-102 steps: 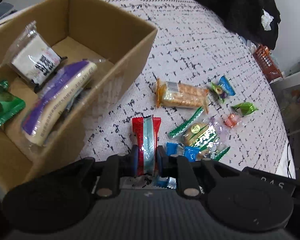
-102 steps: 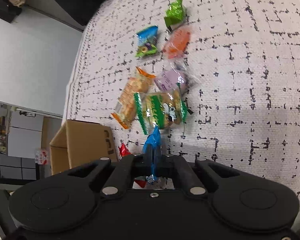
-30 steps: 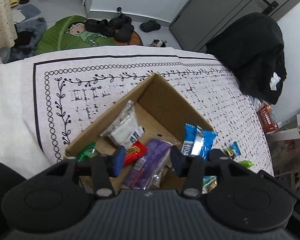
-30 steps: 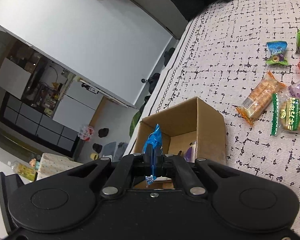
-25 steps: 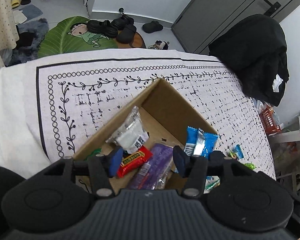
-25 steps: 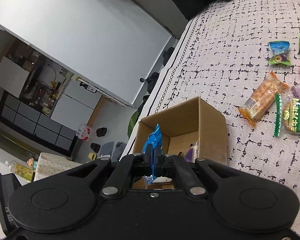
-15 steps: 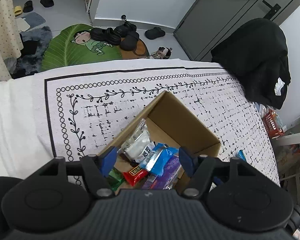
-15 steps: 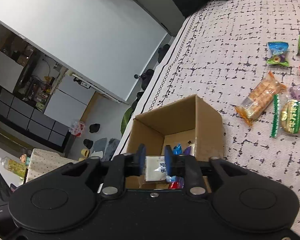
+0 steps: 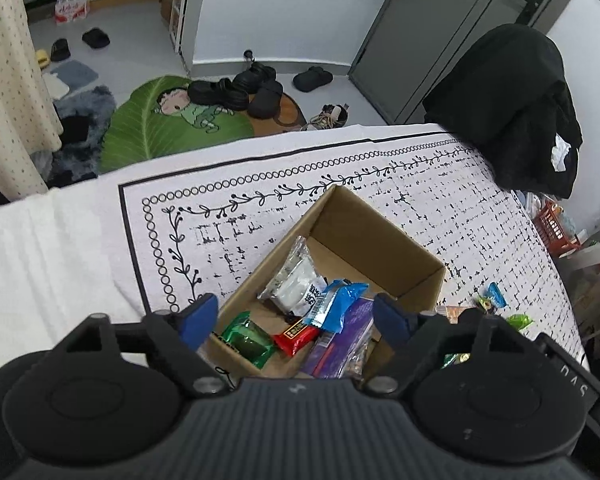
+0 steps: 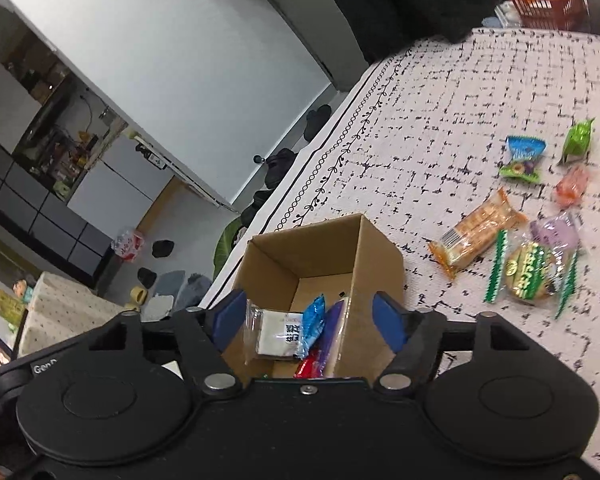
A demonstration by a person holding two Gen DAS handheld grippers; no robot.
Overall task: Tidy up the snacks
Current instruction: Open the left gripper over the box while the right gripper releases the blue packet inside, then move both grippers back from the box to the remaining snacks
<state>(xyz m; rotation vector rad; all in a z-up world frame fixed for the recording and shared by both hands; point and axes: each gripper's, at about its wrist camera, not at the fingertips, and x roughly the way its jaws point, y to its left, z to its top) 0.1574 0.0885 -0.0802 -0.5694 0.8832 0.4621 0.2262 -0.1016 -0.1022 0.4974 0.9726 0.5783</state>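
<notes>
Both tools hang over the cardboard box (image 9: pixel 384 240) and neither holds anything: the left tool (image 9: pixel 296 316) has its jaws opening, with nothing between them but the view down into the box, and the right tool (image 10: pixel 306 318) is likewise opening on empty air above the box. This reads as the release step of a drop-off. Inside the box lie a white packet (image 9: pixel 300 284), a blue wrapper (image 9: pixel 336 304), a red bar (image 9: pixel 296 334), a green packet (image 9: pixel 246 338) and a purple pack (image 9: pixel 340 344). The box stands on the patterned cloth (image 10: pixel 440 120) covering the table. Still loose on that cloth, well apart from the box, are 6 snacks: an orange cracker pack (image 10: pixel 476 232), a round biscuit pack (image 10: pixel 530 268), a lilac packet (image 10: pixel 556 230), an orange-pink sweet (image 10: pixel 572 186), a blue-and-green packet (image 10: pixel 522 158) and a green packet (image 10: pixel 578 140). The next move probably calls for swinging both tools back across the cloth to that cluster, each lining up on 1 snack; the cracker pack lies nearest the box.
</notes>
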